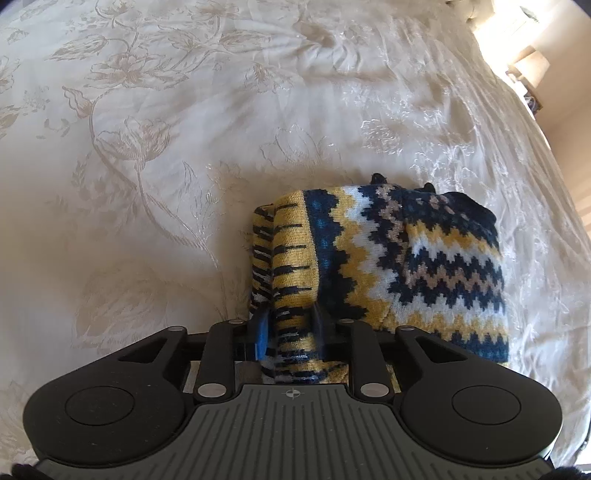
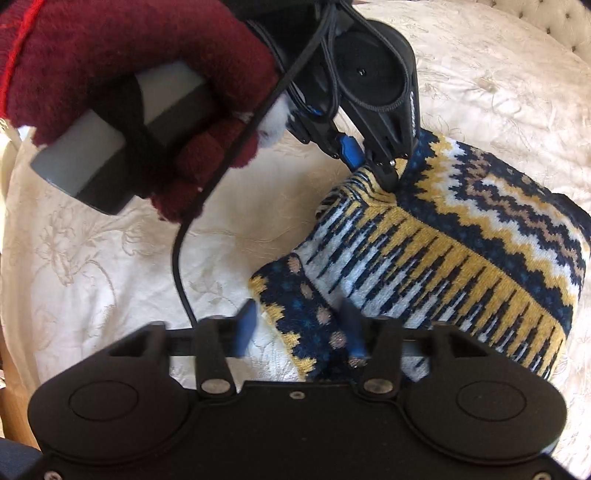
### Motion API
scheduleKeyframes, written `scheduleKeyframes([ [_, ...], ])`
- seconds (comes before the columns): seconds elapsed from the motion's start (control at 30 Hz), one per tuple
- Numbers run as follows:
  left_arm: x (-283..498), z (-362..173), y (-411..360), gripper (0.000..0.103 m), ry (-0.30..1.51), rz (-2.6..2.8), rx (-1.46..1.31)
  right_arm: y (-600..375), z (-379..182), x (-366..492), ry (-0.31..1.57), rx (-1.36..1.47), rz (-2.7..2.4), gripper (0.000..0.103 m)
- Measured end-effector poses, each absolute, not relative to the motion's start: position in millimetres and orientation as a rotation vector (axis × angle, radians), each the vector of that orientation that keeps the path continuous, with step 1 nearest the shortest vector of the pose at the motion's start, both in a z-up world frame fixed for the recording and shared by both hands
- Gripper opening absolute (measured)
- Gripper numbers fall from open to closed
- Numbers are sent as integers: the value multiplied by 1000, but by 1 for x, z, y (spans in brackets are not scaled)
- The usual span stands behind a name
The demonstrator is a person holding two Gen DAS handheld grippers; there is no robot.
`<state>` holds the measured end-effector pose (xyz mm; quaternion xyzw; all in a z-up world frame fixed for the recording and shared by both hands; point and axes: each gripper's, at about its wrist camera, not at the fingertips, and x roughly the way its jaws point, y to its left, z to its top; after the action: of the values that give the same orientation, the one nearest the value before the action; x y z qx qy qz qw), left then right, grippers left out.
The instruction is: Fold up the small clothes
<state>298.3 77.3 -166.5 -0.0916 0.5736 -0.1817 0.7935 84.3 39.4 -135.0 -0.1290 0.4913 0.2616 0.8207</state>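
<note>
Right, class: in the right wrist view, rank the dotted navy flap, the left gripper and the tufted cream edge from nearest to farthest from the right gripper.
Measured from the right gripper:
1. The dotted navy flap, between its fingers at bottom centre.
2. The left gripper, at the far corner of the sweater, upper middle.
3. The tufted cream edge, top right, beyond the sweater.

Strong daylight is being admitted from two o'clock, glare is being cast across the cream floral embroidered bedspread (image 1: 184, 129), and edges are being bent.
</note>
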Motion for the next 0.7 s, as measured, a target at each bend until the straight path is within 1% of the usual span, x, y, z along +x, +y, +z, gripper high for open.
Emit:
scheduleKeyframes([
  [0.07,299,-167,80,31,1232,-393,-219,35,-131,78,1040,-262,546,67],
  [0.1,297,-167,84,40,1228,-393,-228,32,-128,75,1037,-246,541,72],
  [0.13,296,-166,85,55,1225,-384,-228,29,-126,72,1032,-229,535,78],
  [0.2,293,-164,88,69,1213,-382,-232,26,-120,65,1020,-194,521,80],
  [0.23,291,-162,90,72,1211,-388,-239,25,-117,62,1014,-182,510,81],
  [0.27,288,-159,91,73,1208,-389,-245,23,-115,59,1007,-168,500,82],
  [0.33,281,-152,94,83,1193,-380,-242,11,-108,56,997,-120,480,90],
  [0.53,258,-128,95,85,1125,-358,-241,-20,-96,51,975,12,405,98],
  [0.6,250,-122,92,86,1114,-355,-238,-34,-92,51,972,53,383,98],
  [0.67,242,-117,90,92,1107,-359,-230,-50,-89,50,971,101,359,100],
  [0.7,237,-116,88,93,1105,-363,-226,-60,-90,53,974,135,346,103],
])
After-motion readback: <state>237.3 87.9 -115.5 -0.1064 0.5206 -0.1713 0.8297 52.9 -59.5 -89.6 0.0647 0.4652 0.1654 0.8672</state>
